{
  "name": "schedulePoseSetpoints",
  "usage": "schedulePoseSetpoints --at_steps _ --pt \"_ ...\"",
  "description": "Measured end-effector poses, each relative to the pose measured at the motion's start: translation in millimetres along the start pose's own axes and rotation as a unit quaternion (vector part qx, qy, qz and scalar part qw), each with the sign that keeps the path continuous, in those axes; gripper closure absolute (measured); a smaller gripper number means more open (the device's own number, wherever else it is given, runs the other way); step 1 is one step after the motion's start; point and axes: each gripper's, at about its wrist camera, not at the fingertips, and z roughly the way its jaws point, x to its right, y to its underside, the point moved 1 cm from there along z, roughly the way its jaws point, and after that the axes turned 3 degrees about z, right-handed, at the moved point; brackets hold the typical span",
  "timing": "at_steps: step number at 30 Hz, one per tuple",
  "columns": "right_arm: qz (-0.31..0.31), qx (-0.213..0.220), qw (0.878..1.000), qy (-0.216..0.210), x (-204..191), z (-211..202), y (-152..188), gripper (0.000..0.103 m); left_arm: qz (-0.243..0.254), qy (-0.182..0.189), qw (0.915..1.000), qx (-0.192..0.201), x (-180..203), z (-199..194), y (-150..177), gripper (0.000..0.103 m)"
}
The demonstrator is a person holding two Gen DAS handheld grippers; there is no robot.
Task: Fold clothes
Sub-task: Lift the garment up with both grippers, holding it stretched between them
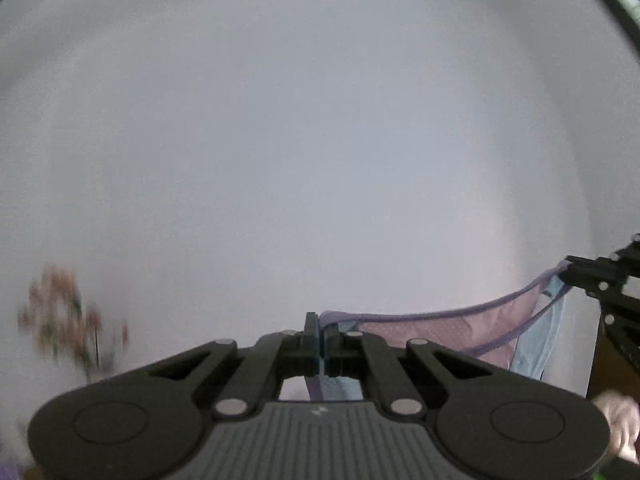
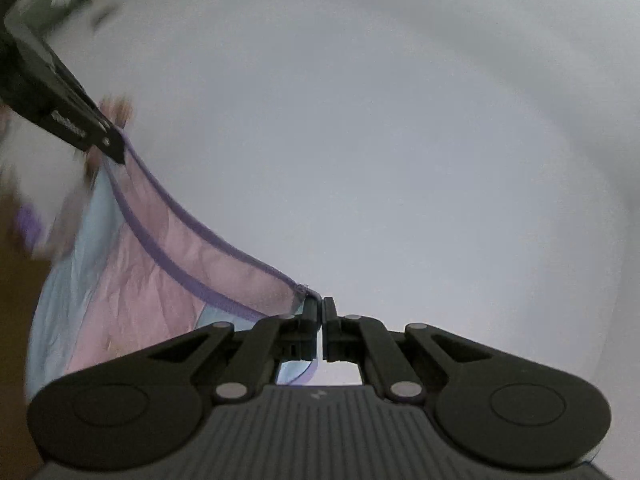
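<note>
I am holding a pink garment [image 2: 160, 280] aloft, left gripper [image 1: 321, 334] and right gripper [image 2: 322, 320] each clamped on its purple-trimmed edge; I should be keeping it taut and level.

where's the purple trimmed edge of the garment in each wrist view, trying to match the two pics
Left wrist view: the purple-trimmed edge runs from the left gripper at bottom centre, up and rightward to the right gripper at the right edge.
Right wrist view: the same edge climbs from the right gripper at bottom centre to the left gripper at upper left.
Shared landmark: the pink panel just below the trim.
</note>
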Motion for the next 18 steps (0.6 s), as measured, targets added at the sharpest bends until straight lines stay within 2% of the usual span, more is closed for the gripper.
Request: schedulePoseSetpoints --at_steps 1,4,6,9,15,18 --pt "0.003 0.014 1.0 0.003 12.4 -1.6 -14.9 0.102 0.002 0.002 0.9999 0.01 -4.3 -2.3 -15.6 0.103" --pt "0.013 0.021 1.0 -0.005 39.2 4.6 -39.6 0.102 0.005 0.007 1.0 0.003 -11.4 8.2 -35.5 0.102" --pt "0.024 0.013 0.999 -0.018 48.4 13.0 -44.4 0.102 0.007 0.01 0.9999 -0.006 -15.1 18.4 -44.6 0.102" --pt "0.029 -0.016 0.999 -0.033 45.2 36.2 -32.6 0.102 0.008 0.011 0.9991 -0.04 -13.1 55.1 -27.8 0.102" --pt "0.037 -0.084 0.995 -0.049 19.3 114.5 11.6 0.102 0.039 -0.031 0.9949 -0.088 4.3 154.4 17.4 0.102" --pt "0.038 -0.088 0.995 -0.023 18.3 149.1 14.1 0.102 0.052 -0.047 0.995 -0.071 10.0 189.3 10.7 0.102"
